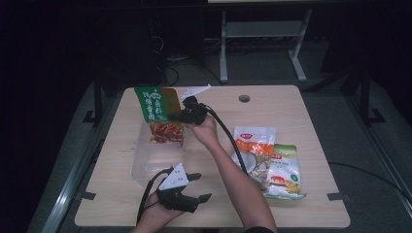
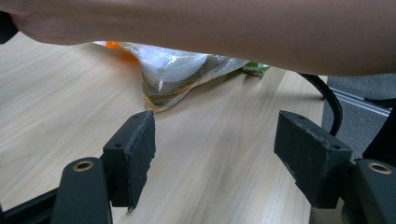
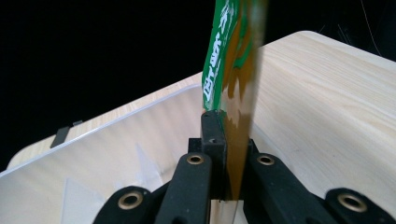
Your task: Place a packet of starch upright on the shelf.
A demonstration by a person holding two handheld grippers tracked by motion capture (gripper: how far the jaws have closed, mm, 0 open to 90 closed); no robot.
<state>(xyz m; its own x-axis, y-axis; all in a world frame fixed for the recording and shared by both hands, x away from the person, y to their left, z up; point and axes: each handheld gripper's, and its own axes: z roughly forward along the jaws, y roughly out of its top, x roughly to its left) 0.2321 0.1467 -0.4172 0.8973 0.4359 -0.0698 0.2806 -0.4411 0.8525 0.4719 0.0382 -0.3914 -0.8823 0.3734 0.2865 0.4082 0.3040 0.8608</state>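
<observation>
Gripping green snack bag (image 1: 158,114) w/ right tongs (image 1: 183,115) | red contents | left tongs (image 1: 200,187) wide

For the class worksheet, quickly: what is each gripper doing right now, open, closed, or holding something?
Left gripper: open, holding nothing, low over the table.
Right gripper: shut on the green snack bag, above the clear plastic box.

Packet held over the box at the table's left-centre

The snack packet (image 1: 158,114), clamped in the right gripper (image 1: 187,115), hung above the far end of the clear box (image 1: 153,160) on the table (image 1: 301,204). The left gripper (image 1: 199,187) rested near the table's front edge, just before the box. Two more packets (image 1: 269,162) lay overlapping to the right.
</observation>
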